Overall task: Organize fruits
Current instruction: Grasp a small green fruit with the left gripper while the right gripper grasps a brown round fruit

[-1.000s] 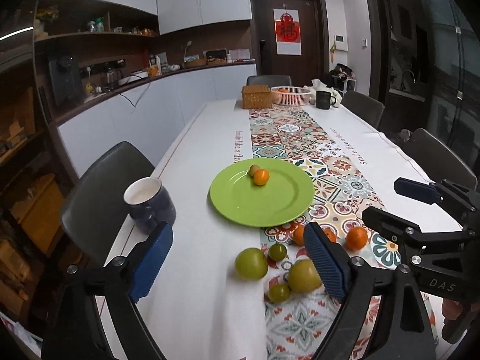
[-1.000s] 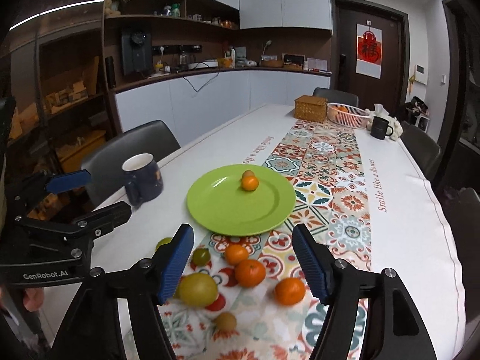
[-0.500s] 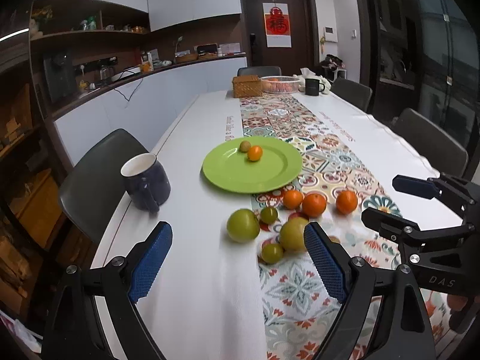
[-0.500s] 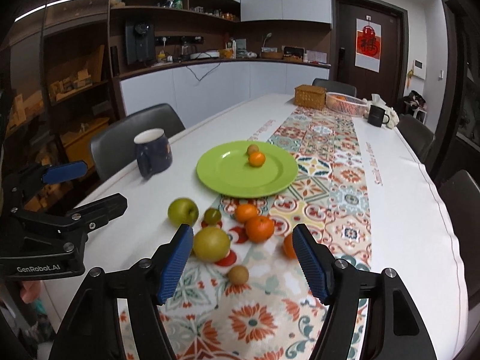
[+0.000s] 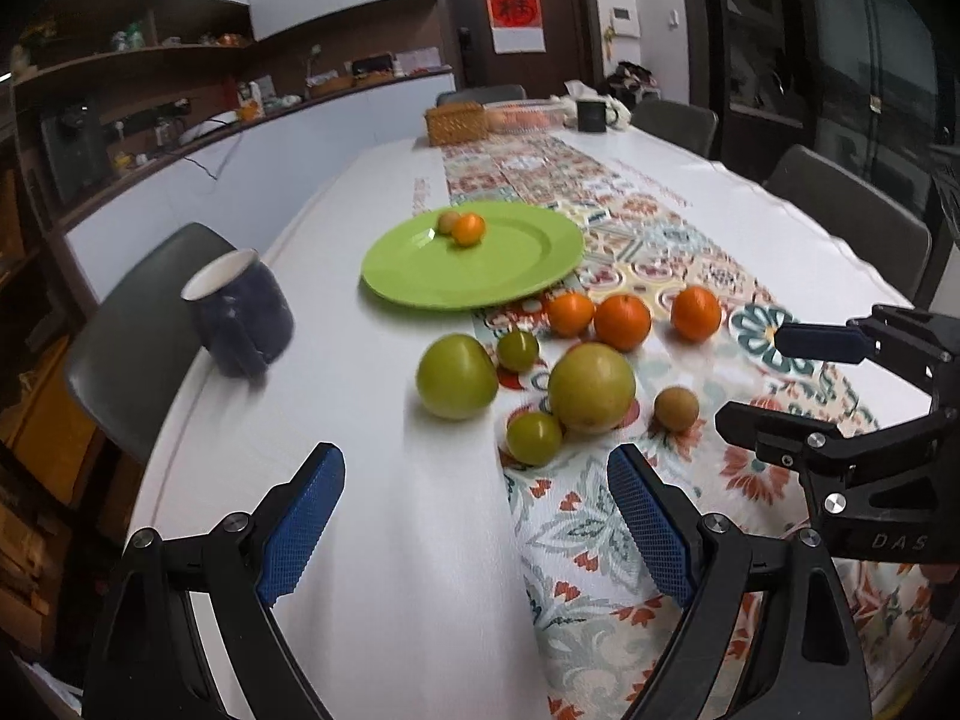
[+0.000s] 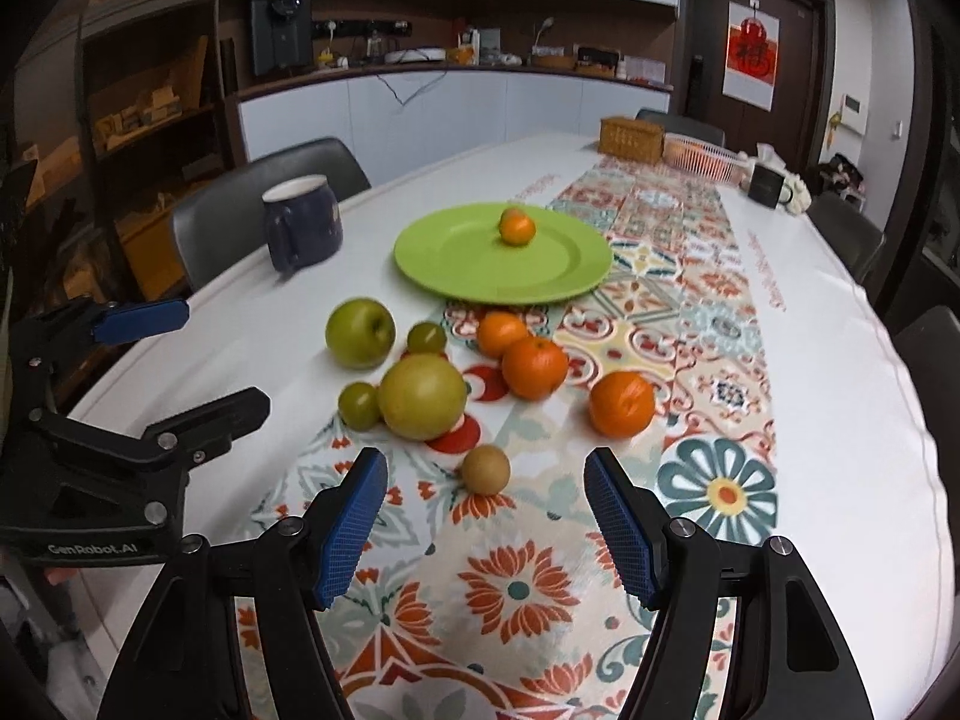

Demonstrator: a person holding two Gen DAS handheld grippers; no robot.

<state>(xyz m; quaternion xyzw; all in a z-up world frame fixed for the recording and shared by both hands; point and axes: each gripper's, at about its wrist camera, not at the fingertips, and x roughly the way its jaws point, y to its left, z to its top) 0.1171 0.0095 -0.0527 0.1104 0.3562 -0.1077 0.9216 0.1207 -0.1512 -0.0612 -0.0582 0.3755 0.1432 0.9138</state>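
On the patterned runner (image 6: pixel 606 546), fruits (image 6: pixel 423 389) lie just beyond both grippers' open, empty jaws.

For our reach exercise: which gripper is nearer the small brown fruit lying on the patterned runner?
Right. The small brown fruit lies just ahead of the right gripper; the left gripper sits off to its side.

Your left camera sits just behind the left gripper (image 5: pixel 474 516) and looks forward and down along the long white table (image 5: pixel 372 420). It is close to the tabletop. Your right camera sits just behind the right gripper (image 6: pixel 486 516) and looks the same way, from a spot to the right. Both views show the round green plate (image 5: pixel 480 276), the dark blue mug (image 6: pixel 300 228) and the loose fruit. Each view also catches the other gripper at its edge.
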